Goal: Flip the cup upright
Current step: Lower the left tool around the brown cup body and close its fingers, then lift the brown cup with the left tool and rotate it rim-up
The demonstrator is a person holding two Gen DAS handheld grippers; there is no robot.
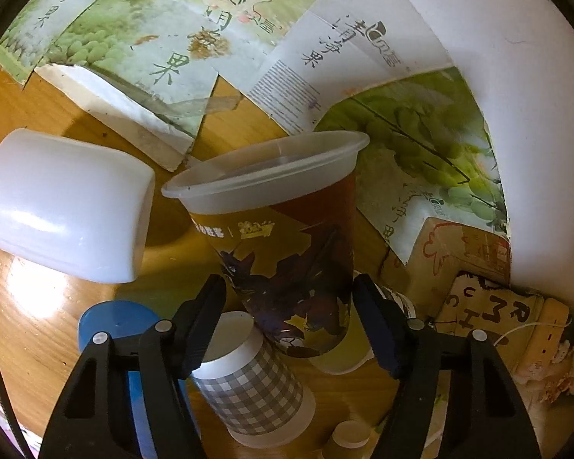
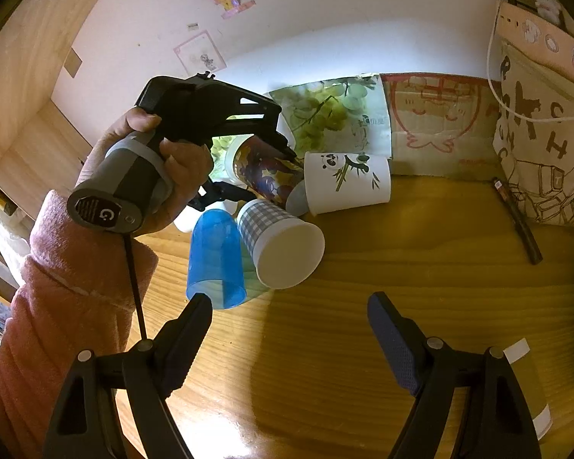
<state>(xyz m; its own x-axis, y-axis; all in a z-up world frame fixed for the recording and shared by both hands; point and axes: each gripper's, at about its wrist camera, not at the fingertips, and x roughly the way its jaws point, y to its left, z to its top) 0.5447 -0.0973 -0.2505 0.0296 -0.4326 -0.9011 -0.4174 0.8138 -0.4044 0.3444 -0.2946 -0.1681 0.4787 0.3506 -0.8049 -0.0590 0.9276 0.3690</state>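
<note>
A tall printed plastic cup (image 1: 287, 237) with a clear rim sits between the fingers of my left gripper (image 1: 289, 306), which is shut on its body and holds it tilted above the other cups. In the right wrist view the same cup (image 2: 262, 172) is in the left gripper (image 2: 287, 153), lifted off the table. My right gripper (image 2: 289, 325) is open and empty over the wooden table (image 2: 401, 267), in front of the pile of cups.
A white cup (image 1: 69, 206) lies on its side at left. A grey checked paper cup (image 1: 248, 375) (image 2: 279, 244), a blue cup (image 2: 215, 260) and a panda cup (image 2: 348, 181) lie nearby. Cardboard sheets (image 1: 153, 57) and a bag (image 2: 547, 134) line the back and right.
</note>
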